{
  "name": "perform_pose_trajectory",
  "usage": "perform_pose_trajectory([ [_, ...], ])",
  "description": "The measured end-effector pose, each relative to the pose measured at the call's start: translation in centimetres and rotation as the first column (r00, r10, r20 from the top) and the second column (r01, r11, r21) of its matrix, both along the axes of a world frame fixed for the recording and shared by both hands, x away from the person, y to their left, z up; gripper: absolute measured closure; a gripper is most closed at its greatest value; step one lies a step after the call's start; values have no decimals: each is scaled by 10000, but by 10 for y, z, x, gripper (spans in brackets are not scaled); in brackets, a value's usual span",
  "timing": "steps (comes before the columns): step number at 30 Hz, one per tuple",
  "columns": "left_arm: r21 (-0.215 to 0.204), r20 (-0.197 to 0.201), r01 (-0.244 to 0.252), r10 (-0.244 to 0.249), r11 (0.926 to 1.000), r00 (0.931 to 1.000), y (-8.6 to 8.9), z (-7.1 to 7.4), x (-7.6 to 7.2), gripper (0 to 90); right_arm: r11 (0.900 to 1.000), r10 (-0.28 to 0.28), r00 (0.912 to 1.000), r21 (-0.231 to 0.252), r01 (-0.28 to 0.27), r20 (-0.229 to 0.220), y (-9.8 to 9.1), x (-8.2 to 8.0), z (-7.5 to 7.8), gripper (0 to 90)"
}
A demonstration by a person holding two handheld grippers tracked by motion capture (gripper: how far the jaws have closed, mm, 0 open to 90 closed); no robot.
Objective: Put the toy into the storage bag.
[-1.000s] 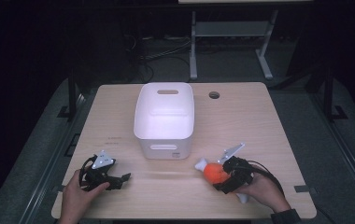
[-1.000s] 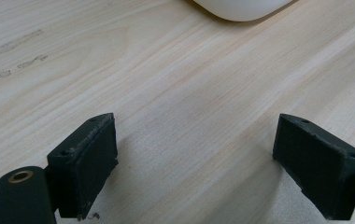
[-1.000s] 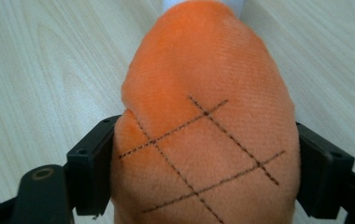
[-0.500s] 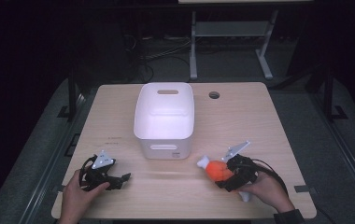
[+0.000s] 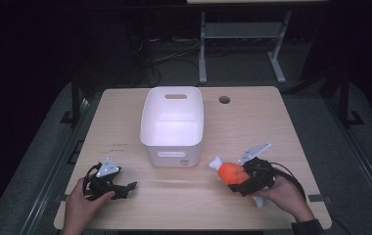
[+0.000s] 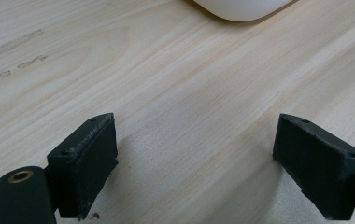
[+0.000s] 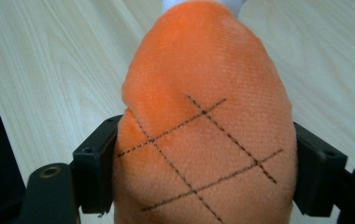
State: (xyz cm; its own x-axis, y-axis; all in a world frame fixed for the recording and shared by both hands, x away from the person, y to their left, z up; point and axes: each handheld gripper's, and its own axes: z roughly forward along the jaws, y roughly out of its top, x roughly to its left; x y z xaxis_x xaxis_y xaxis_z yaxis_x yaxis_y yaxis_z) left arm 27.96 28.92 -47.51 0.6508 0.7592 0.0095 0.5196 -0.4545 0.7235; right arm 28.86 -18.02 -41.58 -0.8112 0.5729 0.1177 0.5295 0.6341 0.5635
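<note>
Orange plush toy (image 5: 233, 172) — white tip, stitched crosshatch — clamped, off the table

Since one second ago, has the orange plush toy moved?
Yes. The orange plush toy, clamped in the right gripper, has shifted slightly up-frame toward the white bin.

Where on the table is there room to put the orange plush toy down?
Bare wood lies between the left claw and the orange plush toy, before the white bin. Both sides of the bin are free too. The table's middle is crowded.
</note>
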Motion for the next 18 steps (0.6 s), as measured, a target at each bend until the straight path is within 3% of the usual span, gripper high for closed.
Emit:
perform_pose_trajectory([
  [18,-48,6,-29,29,10000,10000,0,0,0,128,9988,69,9988,473,-92,483,-1,8,24,232],
])
